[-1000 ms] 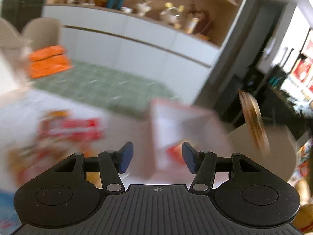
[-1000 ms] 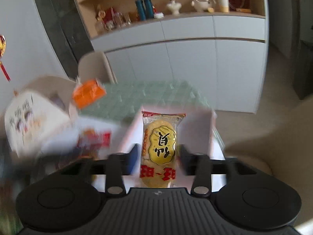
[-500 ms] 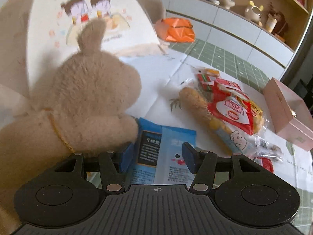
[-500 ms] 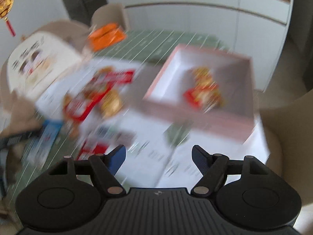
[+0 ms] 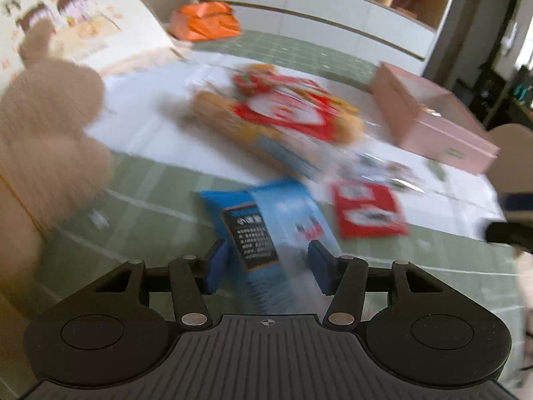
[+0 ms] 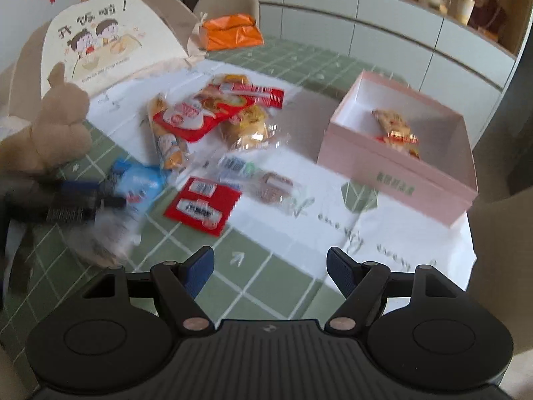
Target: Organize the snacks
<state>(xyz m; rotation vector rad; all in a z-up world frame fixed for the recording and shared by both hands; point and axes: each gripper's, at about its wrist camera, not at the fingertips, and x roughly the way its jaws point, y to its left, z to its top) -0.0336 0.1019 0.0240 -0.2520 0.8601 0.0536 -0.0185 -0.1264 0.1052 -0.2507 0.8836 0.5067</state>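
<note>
A blue snack packet [image 5: 266, 223] lies on the green table, between the blue pads of my left gripper [image 5: 268, 263]; the jaws stand apart and no pad visibly presses it. In the right wrist view that left gripper [image 6: 83, 196] is a blur over the same blue packet [image 6: 143, 183]. My right gripper [image 6: 269, 266] hangs open over bare tablecloth with nothing between its fingers. A pink box [image 6: 396, 173] stands open at the right with one wrapped snack [image 6: 396, 130] inside. A pile of snacks [image 6: 213, 116], a red packet [image 6: 203, 206] and a clear-wrapped snack [image 6: 269, 190] lie mid-table.
A plush rabbit [image 6: 63, 123] sits at the left by a cartoon-printed chair cover [image 6: 106, 40]. An orange bag [image 6: 230, 31] lies at the far side. White printed paper [image 6: 333, 226] covers part of the table. Chairs and white cabinets stand behind.
My right gripper held a yellow snack over the pink box, let it go there and drew back lower over the table. My left gripper swung from the box to the blue packet.
</note>
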